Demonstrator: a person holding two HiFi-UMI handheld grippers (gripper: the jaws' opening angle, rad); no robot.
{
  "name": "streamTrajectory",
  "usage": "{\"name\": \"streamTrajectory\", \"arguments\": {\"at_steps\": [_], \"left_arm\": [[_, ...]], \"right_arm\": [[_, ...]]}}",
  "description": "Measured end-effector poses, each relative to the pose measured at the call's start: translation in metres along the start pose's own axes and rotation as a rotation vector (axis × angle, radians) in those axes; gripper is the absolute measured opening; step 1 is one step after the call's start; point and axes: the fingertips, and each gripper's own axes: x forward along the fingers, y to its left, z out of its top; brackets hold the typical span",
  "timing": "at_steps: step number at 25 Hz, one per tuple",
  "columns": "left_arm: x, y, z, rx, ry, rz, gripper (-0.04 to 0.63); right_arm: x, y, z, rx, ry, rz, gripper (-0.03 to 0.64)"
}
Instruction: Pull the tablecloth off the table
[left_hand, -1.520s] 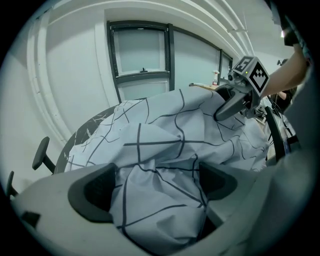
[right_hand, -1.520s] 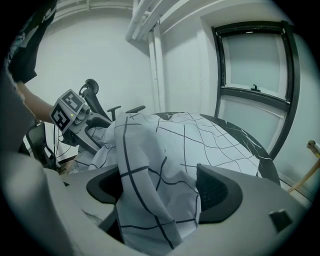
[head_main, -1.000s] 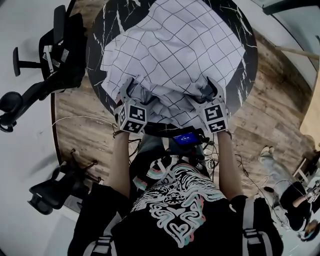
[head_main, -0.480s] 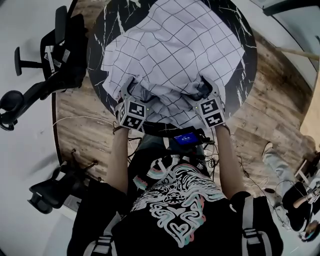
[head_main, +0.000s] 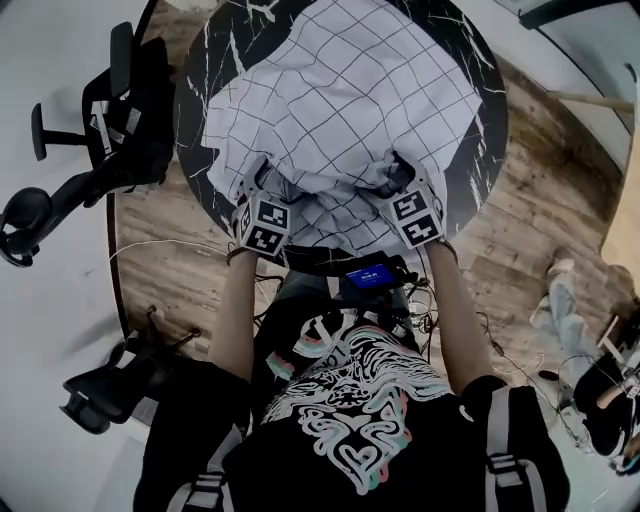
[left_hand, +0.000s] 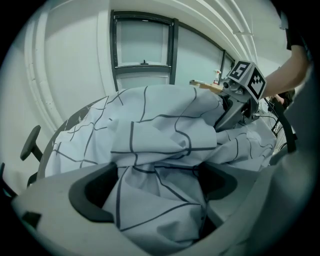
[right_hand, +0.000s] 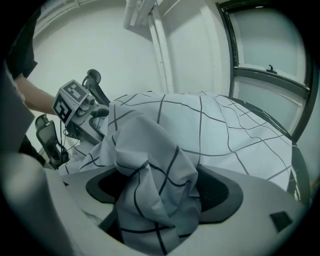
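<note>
Pull step under way: left gripper (head_main: 258, 188) and right gripper (head_main: 402, 178) each have fingers (left_hand: 90, 192) clamped on bunched tablecloth (head_main: 340, 100), heaped on the round counter (head_main: 197, 85); next, probably draw both back evenly toward the body.

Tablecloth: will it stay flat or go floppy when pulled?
Probably floppy: the tablecloth bunches into soft folds between the jaws of the left gripper and right gripper. It likely slides easily over the smooth-looking table.
</note>
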Motion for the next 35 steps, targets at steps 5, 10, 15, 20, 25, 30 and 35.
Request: {"name": "streamTrajectory", "arguments": {"at_steps": [5, 10, 15, 20, 25, 30, 35], "left_arm": [[0.002, 0.001, 0.000, 0.012, 0.007, -0.011, 0.515], [0.004, 0.001, 0.000, 0.020, -0.005, -0.019, 0.514], [0.002, 0.000, -0.001, 0.019, -0.018, -0.037, 0.512], [0.004, -0.003, 0.003, 0.039, -0.016, -0.055, 0.511], [0.006, -0.003, 0.005, 0.089, -0.018, -0.088, 0.509], [0.011, 0.000, 0.014, 0.177, -0.018, -0.146, 0.506], [0.017, -0.005, 0.022, 0.245, -0.022, -0.195, 0.503]], "right_arm": [[0.001, -0.001, -0.001, -0.013, 0.004, -0.020, 0.425], [0.006, -0.002, -0.003, -0.039, 0.023, -0.054, 0.425], [0.008, 0.002, -0.005, -0.055, 0.065, -0.064, 0.425], [0.009, 0.003, -0.004, -0.075, 0.106, -0.061, 0.423], [0.013, 0.007, -0.003, -0.110, 0.145, -0.040, 0.417], [0.019, 0.013, 0.004, -0.140, 0.140, -0.015, 0.410], [0.021, 0.016, 0.006, -0.152, 0.148, -0.004, 0.405]]}}
